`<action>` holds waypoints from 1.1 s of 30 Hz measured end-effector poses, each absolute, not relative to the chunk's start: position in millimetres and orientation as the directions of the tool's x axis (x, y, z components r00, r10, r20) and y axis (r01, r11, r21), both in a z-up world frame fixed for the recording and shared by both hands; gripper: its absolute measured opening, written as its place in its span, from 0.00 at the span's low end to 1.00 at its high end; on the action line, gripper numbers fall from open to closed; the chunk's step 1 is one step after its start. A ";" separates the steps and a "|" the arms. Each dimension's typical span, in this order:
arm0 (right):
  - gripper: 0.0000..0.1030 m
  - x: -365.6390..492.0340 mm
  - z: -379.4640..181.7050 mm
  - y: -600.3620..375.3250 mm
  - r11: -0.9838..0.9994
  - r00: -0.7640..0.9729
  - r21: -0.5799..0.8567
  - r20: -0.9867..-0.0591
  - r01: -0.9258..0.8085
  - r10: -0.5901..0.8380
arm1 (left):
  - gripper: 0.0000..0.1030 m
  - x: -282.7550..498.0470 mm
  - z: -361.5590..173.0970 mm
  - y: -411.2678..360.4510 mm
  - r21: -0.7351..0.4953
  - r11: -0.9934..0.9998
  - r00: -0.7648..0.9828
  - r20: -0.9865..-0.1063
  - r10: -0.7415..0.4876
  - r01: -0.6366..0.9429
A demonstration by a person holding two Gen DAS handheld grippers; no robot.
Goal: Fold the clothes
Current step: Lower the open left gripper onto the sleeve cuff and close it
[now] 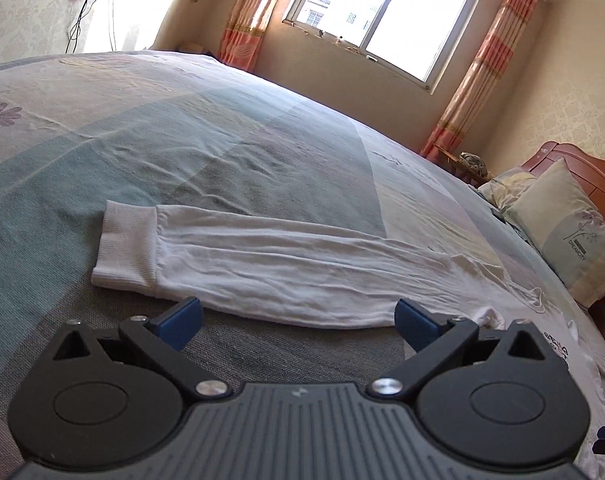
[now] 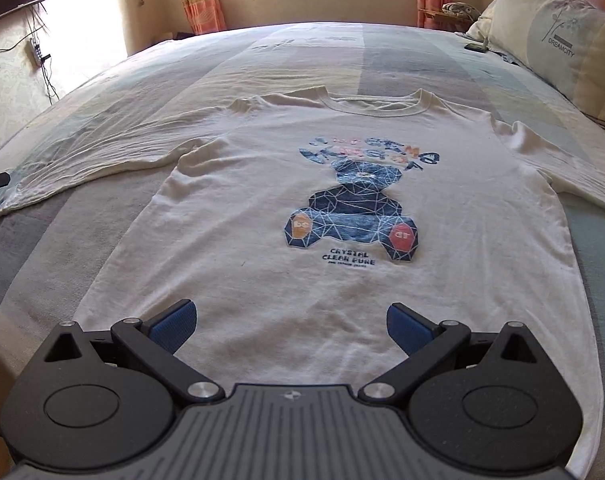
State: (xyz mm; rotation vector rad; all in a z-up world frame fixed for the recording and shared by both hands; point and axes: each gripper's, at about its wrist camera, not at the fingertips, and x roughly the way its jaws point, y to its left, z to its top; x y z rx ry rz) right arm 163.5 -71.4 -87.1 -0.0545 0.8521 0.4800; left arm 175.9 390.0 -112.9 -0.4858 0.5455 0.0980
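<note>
A white long-sleeved shirt with a blue bear print lies flat, face up, on the bed, collar at the far end. Its left sleeve stretches out sideways, ending in a ribbed cuff. In the left wrist view, my left gripper stands open just short of that sleeve's near edge, blue pads wide apart with nothing between them. In the right wrist view, my right gripper is open over the shirt's lower hem area, holding nothing. The other sleeve runs off to the right.
The bed carries a striped blue-grey and cream sheet. Pillows lean on a wooden headboard at the right. A small dark object lies near the pillows. A window with orange curtains is beyond the bed.
</note>
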 end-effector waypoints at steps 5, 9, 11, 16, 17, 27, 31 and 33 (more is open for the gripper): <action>1.00 160.9 -95.2 -53.6 0.874 0.537 0.122 -0.746 -0.471 0.393 | 0.99 180.4 -130.1 406.6 -0.602 0.755 0.866 -0.492 -0.094 -0.261; 1.00 162.0 -99.3 -52.8 0.873 0.526 0.129 -0.753 -0.471 0.395 | 0.99 181.9 -138.1 430.0 -0.754 0.593 0.890 -0.436 -0.131 -0.282; 1.00 164.7 -101.8 -55.3 0.879 0.519 0.147 -0.759 -0.453 0.394 | 0.99 186.1 -139.4 434.9 -0.774 0.562 0.890 -0.435 -0.136 -0.292; 1.00 164.5 -109.0 -52.9 0.884 0.530 0.108 -0.764 -0.455 0.366 | 0.99 200.9 -140.9 435.2 -0.755 0.582 0.885 -0.449 -0.124 -0.301; 1.00 163.6 -110.3 -51.0 0.881 0.535 0.092 -0.764 -0.463 0.361 | 0.99 203.5 -141.4 435.4 -0.756 0.581 0.888 -0.445 -0.116 -0.302; 1.00 163.4 -116.1 -51.1 0.875 0.563 0.072 -0.740 -0.479 0.369 | 0.99 216.2 -142.2 412.0 -0.696 0.647 0.898 -0.439 -0.039 -0.312; 1.00 165.2 -117.2 -51.1 0.878 0.568 0.078 -0.735 -0.472 0.370 | 0.99 223.4 -140.4 416.2 -0.683 0.658 0.902 -0.432 -0.016 -0.316; 1.00 166.8 -116.9 -51.7 0.881 0.567 0.087 -0.735 -0.465 0.372 | 0.99 223.4 -144.1 424.3 -0.703 0.621 0.909 -0.415 0.038 -0.347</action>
